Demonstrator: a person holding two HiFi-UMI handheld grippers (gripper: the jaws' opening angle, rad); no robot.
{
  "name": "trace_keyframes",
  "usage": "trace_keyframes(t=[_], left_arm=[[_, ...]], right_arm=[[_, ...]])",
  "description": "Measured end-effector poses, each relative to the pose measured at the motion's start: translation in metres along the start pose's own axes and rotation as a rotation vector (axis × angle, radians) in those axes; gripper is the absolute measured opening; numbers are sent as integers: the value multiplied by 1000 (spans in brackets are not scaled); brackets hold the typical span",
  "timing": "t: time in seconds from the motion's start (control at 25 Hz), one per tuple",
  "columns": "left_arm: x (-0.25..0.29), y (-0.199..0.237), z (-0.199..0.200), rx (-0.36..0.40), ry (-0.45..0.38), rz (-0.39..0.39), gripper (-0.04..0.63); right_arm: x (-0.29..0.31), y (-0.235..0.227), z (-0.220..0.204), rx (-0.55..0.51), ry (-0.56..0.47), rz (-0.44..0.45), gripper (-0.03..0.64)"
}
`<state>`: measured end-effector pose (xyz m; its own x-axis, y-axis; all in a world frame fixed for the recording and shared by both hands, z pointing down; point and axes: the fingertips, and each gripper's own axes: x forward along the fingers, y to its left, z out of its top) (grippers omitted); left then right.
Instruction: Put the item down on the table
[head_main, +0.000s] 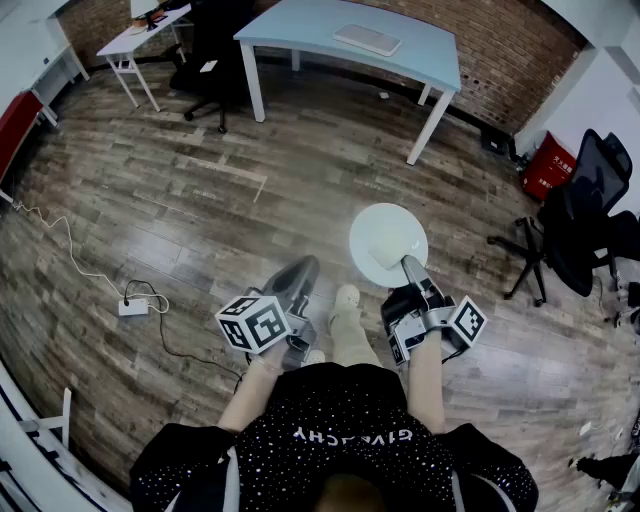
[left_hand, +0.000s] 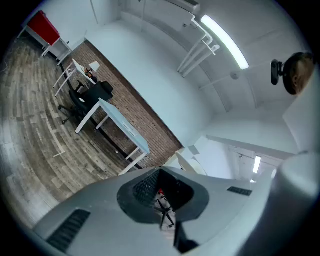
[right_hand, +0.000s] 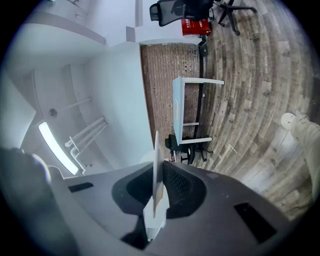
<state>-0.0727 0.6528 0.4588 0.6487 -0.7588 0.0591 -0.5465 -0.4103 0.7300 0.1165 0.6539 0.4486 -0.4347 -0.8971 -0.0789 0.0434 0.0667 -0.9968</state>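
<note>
A round white plate (head_main: 388, 243) is held over the wooden floor with my right gripper (head_main: 411, 269) shut on its near rim. In the right gripper view the plate (right_hand: 156, 170) shows edge-on, standing upright between the jaws of my right gripper (right_hand: 159, 186). My left gripper (head_main: 300, 272) hangs beside it to the left, jaws together and holding nothing; in its own view the left gripper (left_hand: 163, 194) shows only a narrow slit between the pads. The light-blue table (head_main: 300, 30) stands far ahead by the brick wall, with a flat white keyboard-like thing (head_main: 368, 39) on it.
A black office chair (head_main: 208, 55) and a white desk (head_main: 128, 40) stand left of the table. More black chairs (head_main: 585, 215) and a red box (head_main: 548, 165) are at the right. A white power strip (head_main: 133, 306) with cable lies on the floor at the left.
</note>
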Motion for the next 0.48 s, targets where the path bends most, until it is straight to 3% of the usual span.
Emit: trace_keyframes(t=[0.2,0.48], left_arm=[[-1,13,-14,17,-19,16,11],[120,53,73,30,-50,80,11]], right_arm=[[0,-19,8,16,4,17,31],[142,-6,92,25,61,12,31]])
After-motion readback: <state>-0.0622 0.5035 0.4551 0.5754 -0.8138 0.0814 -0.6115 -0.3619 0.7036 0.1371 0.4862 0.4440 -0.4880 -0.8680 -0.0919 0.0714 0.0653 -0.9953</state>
